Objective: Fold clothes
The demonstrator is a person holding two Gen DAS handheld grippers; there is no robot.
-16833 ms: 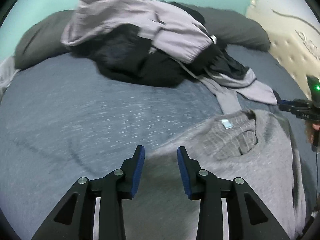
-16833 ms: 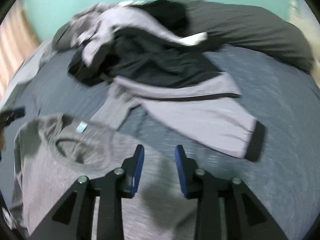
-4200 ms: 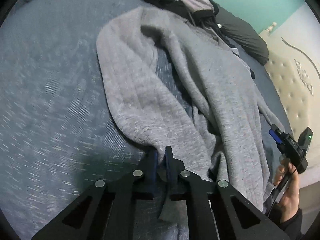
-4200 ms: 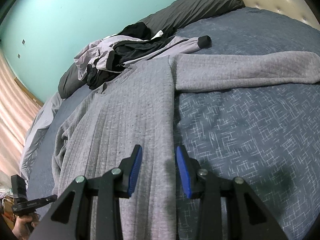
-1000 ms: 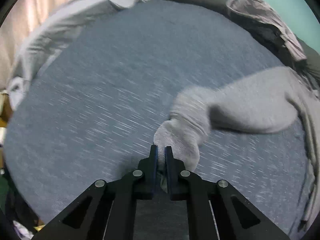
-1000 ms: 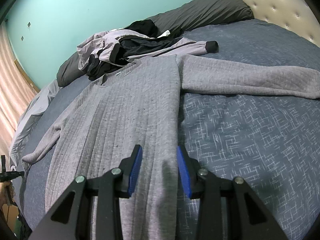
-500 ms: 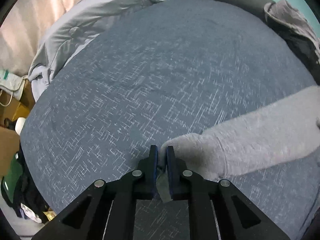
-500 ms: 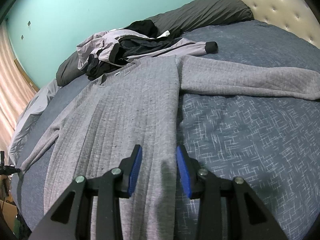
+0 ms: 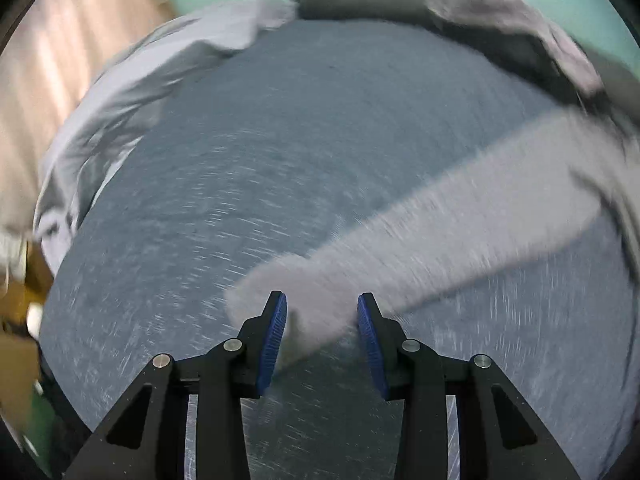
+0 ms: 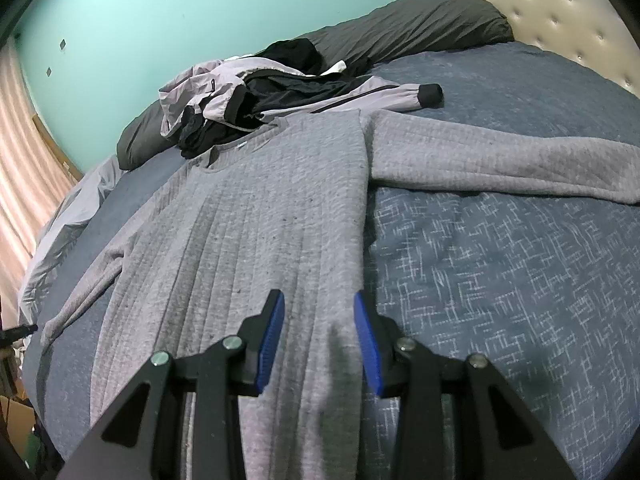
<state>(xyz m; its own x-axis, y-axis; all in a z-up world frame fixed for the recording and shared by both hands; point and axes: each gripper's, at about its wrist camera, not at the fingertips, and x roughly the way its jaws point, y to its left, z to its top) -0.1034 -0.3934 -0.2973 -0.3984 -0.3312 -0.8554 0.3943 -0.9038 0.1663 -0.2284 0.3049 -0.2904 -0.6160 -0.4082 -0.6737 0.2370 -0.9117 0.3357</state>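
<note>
Between the spread blue pads of the left tongs [image 9: 322, 330] lies the cuff of one sleeve of the single grey sweater [image 10: 256, 216]; the pads stand apart from it and grip nothing, though the blur hides any light touch. The right tongs [image 10: 318, 330] are likewise wide open, hovering over the sweater's lower right edge. The sweater lies flat on the blue bed [image 10: 500, 280], both sleeves stretched outward. Beyond its collar sits one heap of lilac-and-black clothes [image 10: 256, 96], against two dark pillows [image 10: 408, 28].
</note>
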